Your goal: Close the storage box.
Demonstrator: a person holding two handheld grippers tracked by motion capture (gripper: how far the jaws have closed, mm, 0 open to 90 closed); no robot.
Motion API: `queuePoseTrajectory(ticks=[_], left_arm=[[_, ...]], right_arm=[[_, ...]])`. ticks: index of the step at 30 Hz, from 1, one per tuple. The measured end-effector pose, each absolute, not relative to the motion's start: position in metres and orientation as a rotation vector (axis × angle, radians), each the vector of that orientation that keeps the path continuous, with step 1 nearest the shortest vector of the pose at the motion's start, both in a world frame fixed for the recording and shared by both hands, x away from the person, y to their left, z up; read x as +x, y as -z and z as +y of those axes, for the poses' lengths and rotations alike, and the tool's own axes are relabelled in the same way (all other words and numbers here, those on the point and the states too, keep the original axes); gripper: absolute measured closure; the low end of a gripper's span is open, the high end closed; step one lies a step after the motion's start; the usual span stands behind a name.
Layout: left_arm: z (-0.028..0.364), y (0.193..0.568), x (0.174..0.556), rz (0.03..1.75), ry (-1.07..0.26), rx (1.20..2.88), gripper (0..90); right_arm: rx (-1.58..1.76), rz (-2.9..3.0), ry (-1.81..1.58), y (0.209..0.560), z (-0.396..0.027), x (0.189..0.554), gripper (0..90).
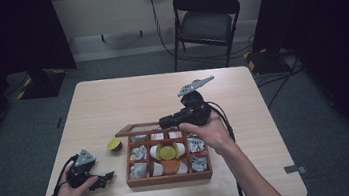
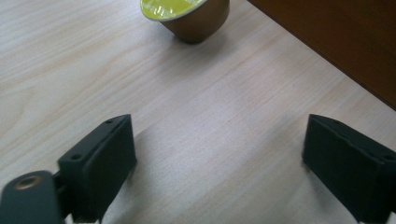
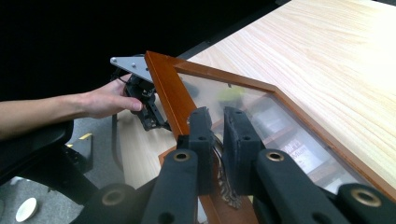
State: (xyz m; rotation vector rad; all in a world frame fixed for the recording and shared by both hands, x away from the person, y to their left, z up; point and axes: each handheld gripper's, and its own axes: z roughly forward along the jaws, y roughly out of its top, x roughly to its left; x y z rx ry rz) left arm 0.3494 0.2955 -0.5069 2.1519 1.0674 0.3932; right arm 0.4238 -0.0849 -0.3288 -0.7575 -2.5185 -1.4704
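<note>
Holding the box lid [image 3: 173, 95] up, the right tongs [image 3: 219, 154] pinched it; the wide-open, empty left tongs [image 2: 219, 154] needed the yellow cup [image 2: 187, 16] ahead.

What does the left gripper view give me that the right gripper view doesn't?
Left gripper view: a yellow-topped capsule on its side on the table, ahead of the open, empty left gripper. Right gripper view: the right gripper shut on the raised glass lid, with the person's left hand beyond. Both show the light wooden table and the wooden box's brown frame.
</note>
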Motion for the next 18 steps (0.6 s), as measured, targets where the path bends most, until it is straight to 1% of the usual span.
queuePoseTrajectory(ticks=[2, 3, 4, 18], left_arm=[[0.297, 0.508, 0.35, 1.056, -0.41, 2.146, 3.5], [0.298, 0.509, 0.35, 1.06, -0.417, 2.144, 3.5], [0.298, 0.509, 0.351, 1.06, -0.409, 2.145, 1.4], [0.301, 0.51, 0.356, 1.072, -0.397, 2.136, 0.0]], right_arm=[[-0.757, -2.524, 1.47, 0.329, -0.085, 0.423, 82.3], [-0.757, -2.532, 1.468, 0.329, -0.084, 0.421, 82.3], [-0.751, -2.543, 1.468, 0.33, -0.084, 0.419, 82.2], [-0.736, -2.6, 1.452, 0.334, -0.081, 0.407, 82.1]])
